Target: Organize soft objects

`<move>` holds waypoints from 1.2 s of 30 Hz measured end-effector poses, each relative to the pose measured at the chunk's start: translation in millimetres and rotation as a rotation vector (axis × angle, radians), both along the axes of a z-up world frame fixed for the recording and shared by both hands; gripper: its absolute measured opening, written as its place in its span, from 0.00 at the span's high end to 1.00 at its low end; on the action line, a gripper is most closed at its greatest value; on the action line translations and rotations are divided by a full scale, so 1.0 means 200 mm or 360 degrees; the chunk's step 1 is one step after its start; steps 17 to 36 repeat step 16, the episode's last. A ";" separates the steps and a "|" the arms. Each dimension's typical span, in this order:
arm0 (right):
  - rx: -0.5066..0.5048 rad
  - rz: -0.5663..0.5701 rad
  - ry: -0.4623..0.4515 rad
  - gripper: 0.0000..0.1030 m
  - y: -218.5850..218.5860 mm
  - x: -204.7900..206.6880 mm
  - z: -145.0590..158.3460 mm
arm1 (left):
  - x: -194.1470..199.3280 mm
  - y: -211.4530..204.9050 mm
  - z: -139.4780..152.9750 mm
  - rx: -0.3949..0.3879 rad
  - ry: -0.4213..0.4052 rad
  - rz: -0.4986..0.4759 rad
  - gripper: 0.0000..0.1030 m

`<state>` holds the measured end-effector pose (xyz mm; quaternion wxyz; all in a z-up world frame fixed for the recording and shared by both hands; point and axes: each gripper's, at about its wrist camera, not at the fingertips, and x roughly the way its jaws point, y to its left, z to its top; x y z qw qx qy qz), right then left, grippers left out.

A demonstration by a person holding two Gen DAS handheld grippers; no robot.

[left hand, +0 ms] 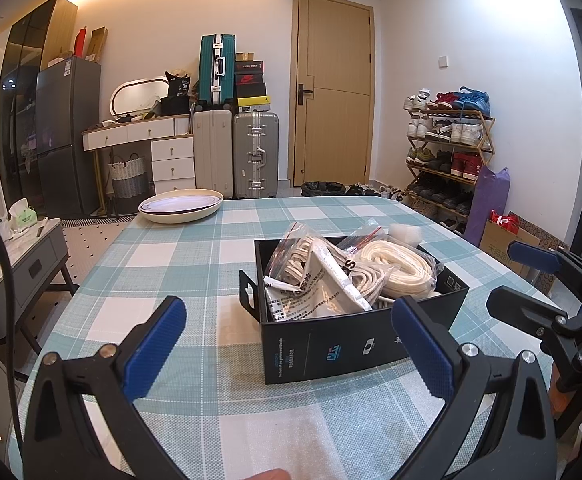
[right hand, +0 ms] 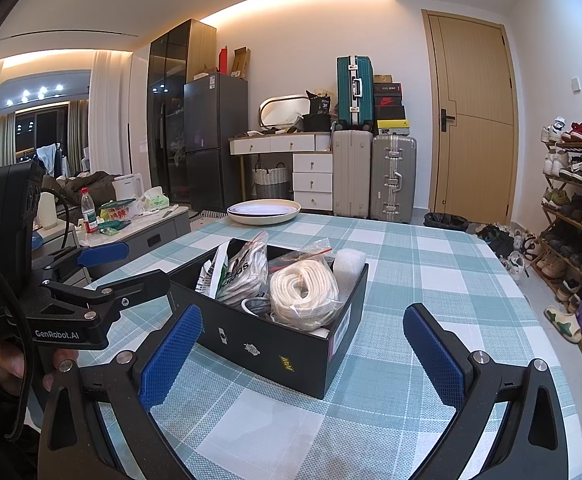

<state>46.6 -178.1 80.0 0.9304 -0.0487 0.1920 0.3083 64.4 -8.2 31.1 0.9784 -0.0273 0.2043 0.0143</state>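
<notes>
On the checked tablecloth (left hand: pixel 179 264): black box (left hand: pixel 331 344) of bagged soft goods, both grippers wide open and empty.

Mid-table, the box sits skewed to the table edges, one corner toward the right gripper (right hand: pixel 303 344); its long axis runs from near the left gripper (left hand: pixel 287 336) away toward the door side. Inside lie a bagged coil of white cord (right hand: pixel 305 292), bagged laces (left hand: pixel 299 256), a printed packet (left hand: pixel 323 284) and a foam piece (right hand: pixel 347 260). Each gripper's jaws stand well apart, touching nothing. A stacked plate (left hand: pixel 181 208) rests at the far-left table edge; bare cloth surrounds the box on all sides.
</notes>
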 end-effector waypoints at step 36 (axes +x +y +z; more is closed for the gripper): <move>0.0000 0.0001 0.0001 0.00 0.00 0.00 0.00 | -0.01 -0.02 0.01 -0.0004 -0.0002 -0.0015 0.00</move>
